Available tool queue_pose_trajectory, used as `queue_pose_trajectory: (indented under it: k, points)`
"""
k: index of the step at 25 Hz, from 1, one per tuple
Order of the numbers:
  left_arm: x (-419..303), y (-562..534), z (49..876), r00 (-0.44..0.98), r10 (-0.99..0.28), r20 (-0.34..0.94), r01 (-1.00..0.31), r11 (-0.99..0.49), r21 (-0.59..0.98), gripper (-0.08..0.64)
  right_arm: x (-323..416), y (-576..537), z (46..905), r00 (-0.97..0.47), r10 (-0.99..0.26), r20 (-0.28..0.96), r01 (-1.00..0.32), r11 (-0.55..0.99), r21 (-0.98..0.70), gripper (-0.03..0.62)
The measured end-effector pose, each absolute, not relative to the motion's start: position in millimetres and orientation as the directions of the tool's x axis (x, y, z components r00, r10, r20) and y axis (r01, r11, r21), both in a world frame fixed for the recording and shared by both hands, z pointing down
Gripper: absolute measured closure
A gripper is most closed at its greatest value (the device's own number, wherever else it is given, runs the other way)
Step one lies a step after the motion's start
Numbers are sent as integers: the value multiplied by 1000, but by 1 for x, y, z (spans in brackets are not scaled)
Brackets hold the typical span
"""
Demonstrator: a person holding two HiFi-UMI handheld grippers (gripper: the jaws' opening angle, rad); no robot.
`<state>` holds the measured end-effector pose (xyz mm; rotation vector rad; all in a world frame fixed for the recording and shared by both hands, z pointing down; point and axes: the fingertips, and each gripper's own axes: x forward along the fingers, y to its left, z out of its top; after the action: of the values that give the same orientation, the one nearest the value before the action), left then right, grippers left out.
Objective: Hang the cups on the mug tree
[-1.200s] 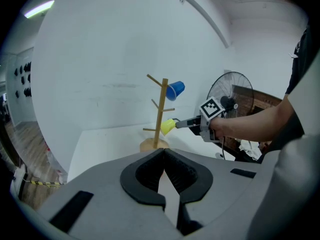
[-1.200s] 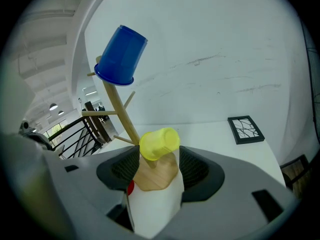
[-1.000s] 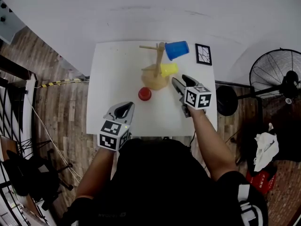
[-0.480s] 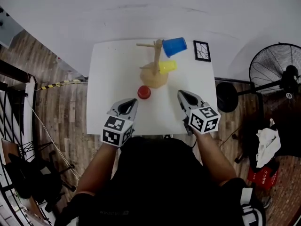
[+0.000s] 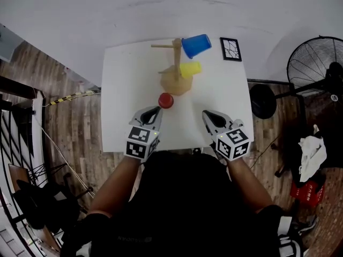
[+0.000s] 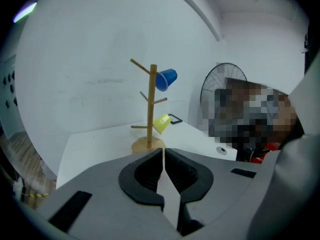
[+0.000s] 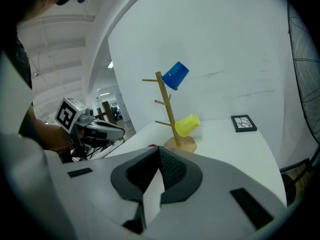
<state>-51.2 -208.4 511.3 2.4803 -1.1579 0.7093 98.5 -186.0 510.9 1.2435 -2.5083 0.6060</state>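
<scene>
Red cup (image 5: 165, 100) stands on the counter (image 5: 123, 90) just past the tips of our left tongs (image 5: 154, 111), and from the head view we judge the two to be apart. The jaws of those tongs are pressed together with nothing between them. Our right tongs (image 5: 209, 115) are likewise closed tight and empty. They are held over the near right part of the counter, well apart from the left pair and farther from the red cup. Beyond the red cup, toward the far edge, the wooden tree (image 5: 176, 63) rises from its round base. On its right side a yellow cup (image 5: 191, 69) hangs tilted on a low peg, and a blue cup (image 5: 196, 45) hangs on a peg near the top. A small black-framed tile (image 5: 231, 49) lies at the far right corner of the counter, near the blue cup. Off the counter to the right, a fan (image 5: 316, 71) stands on the plank floor (image 5: 64, 122).
</scene>
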Motion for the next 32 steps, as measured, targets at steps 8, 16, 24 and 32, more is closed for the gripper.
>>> queue_pose_trajectory:
  k: [8,16,24,32]
  points:
    - [-42,-248,570,510,-581,634,-779,-625,54,405,128,-168,505,-531,-735,423,-847,479,-231,586]
    - [-38,-270,621,436,-530,727,-748,-663,-35,330,144,-156,506,-491,-761,424,-871,424,-246,586]
    - [-36,-277,638,419,-519,745,-742,-668,-48,322,155,-151,509,-463,-774,432,-886,392,-247,586]
    - [-36,-276,629,432,-539,723,-757,-653,-34,324,149,-153,511,-476,-763,437,-879,408,-246,586]
